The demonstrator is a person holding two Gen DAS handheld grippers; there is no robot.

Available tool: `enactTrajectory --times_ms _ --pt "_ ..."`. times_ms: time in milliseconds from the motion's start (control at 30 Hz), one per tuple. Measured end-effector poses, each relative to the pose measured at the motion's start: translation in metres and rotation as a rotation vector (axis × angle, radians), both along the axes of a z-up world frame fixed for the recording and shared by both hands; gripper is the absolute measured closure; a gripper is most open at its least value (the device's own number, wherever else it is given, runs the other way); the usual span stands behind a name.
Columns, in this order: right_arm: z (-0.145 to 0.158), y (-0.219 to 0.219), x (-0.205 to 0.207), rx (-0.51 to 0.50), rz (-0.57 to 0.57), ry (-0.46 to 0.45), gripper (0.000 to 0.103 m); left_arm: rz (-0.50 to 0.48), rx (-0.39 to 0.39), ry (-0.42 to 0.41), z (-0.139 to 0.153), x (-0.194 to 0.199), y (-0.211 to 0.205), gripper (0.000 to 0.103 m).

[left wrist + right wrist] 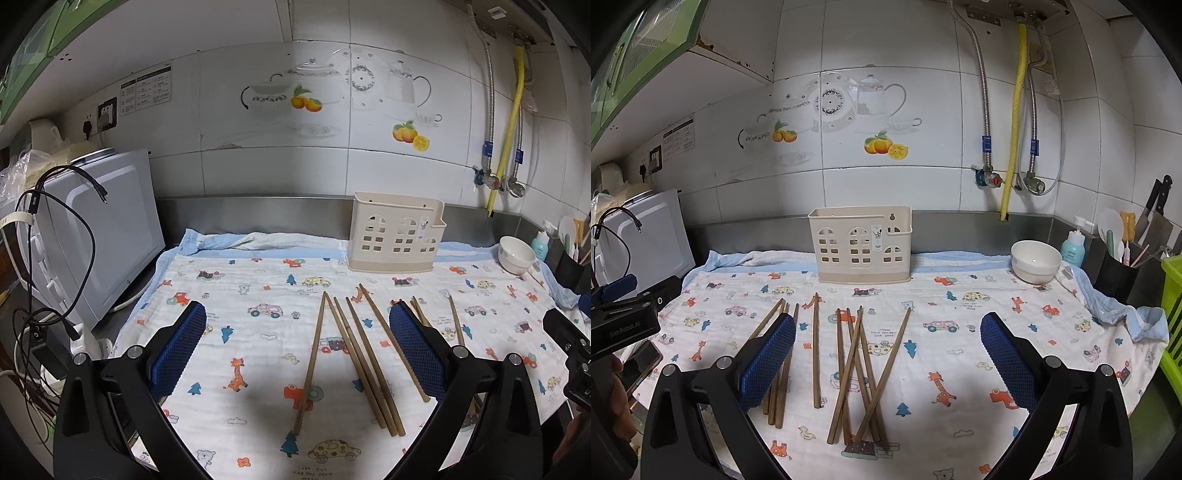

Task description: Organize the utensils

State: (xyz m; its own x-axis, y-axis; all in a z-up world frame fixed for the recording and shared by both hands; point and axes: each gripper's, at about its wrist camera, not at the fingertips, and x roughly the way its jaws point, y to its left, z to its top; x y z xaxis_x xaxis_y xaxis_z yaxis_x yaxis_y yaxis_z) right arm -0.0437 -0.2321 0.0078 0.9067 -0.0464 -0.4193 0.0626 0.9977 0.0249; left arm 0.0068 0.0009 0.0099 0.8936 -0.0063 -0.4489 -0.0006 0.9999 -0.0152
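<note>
Several brown wooden chopsticks (354, 365) lie loose on the patterned cloth (258, 280); in the right wrist view they lie in loose groups (857, 373). A cream plastic utensil holder (394, 238) stands upright at the back of the cloth, also in the right wrist view (860, 245). My left gripper (297, 314) is open and empty, hovering above the chopsticks. My right gripper (888, 326) is open and empty, above the cloth, with chopsticks between its fingers' span. The left gripper's body shows at the left edge of the right wrist view (624, 306).
A white bowl (1035, 261) sits at the back right of the cloth. A black cup with utensils (1117, 273), a blue bottle (1073, 248) and a green basket (1172, 317) stand at the right. A white appliance (96, 229) with cables stands at the left.
</note>
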Motion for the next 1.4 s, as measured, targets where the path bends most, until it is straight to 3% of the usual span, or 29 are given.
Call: enactTrajectory --times_ms 1400 --pt "-0.0044 -0.0024 0.0017 0.008 -0.005 0.007 0.006 -0.009 0.023 -0.006 -0.0011 0.0 -0.0082 0.005"
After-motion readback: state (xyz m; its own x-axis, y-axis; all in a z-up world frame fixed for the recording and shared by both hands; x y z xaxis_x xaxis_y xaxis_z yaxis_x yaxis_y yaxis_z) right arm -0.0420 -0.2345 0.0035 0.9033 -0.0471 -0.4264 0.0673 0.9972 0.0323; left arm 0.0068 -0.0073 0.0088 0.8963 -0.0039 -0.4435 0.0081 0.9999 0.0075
